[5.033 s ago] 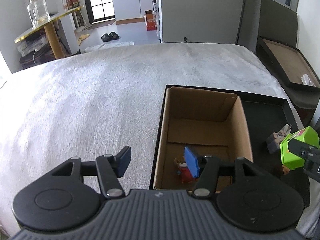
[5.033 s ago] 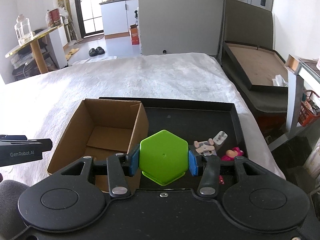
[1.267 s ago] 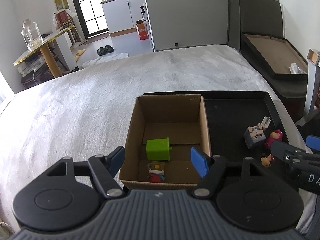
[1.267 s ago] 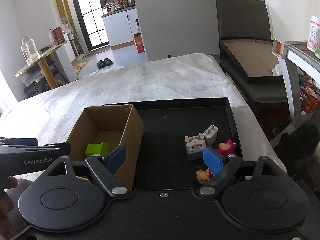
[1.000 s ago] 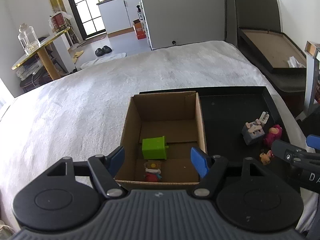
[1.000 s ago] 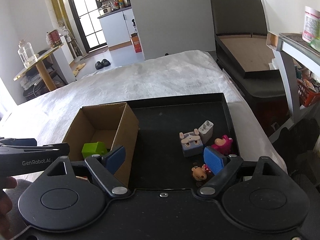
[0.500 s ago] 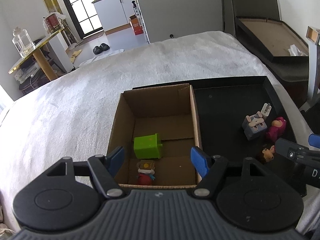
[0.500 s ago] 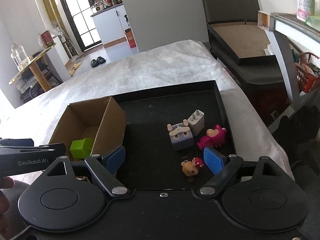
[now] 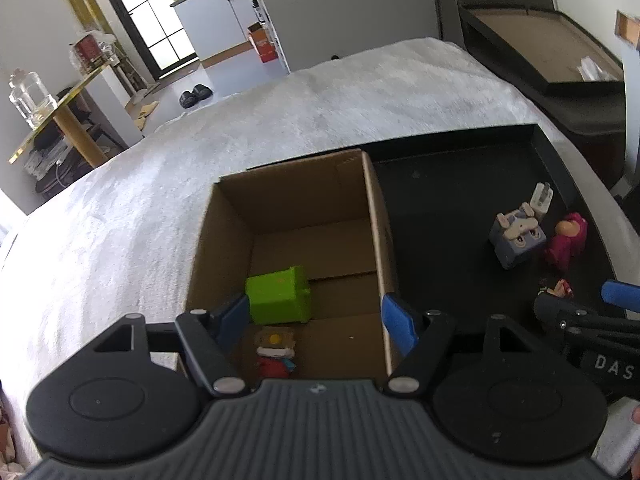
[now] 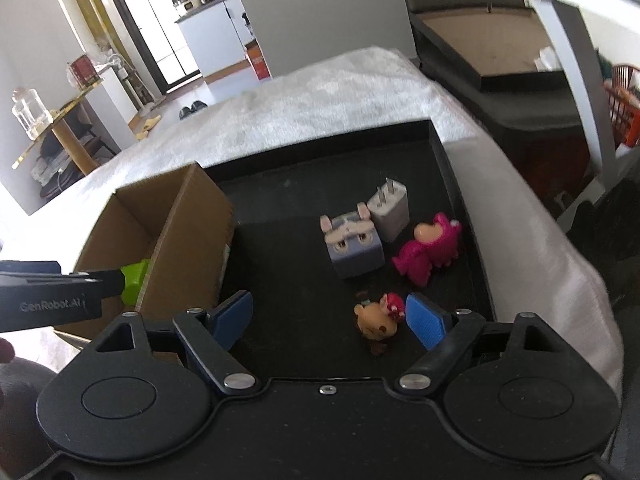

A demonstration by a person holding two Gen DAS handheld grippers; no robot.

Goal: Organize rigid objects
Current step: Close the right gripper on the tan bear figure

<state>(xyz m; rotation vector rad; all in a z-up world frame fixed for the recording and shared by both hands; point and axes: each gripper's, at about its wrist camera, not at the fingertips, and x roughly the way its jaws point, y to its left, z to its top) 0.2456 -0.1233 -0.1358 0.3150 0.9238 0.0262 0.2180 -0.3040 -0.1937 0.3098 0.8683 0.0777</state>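
A brown cardboard box (image 9: 376, 216) stands in the left part of a black tray (image 10: 448, 152). Inside it lie a green block (image 9: 280, 294) and a small red figure (image 9: 276, 354). My left gripper (image 9: 316, 320) is open and empty above the box's near end. On the tray floor lie a grey-blue bunny cube (image 10: 354, 246), a white charger plug (image 10: 388, 210), a pink figure (image 10: 428, 252) and a small tan figure (image 10: 378, 320). My right gripper (image 10: 328, 320) is open and empty, with the tan figure just inside its right fingertip.
The tray sits on a white fuzzy cloth (image 9: 140, 208) that covers the table. A dark case (image 10: 500, 52) with a brown lining stands beyond the table's far right edge. A side table with a glass jar (image 9: 28, 96) stands at the far left.
Five seconds ago my right gripper held the green block; it now lies in the box. Over the last second both grippers have moved forward and lower, the right one toward the small figures.
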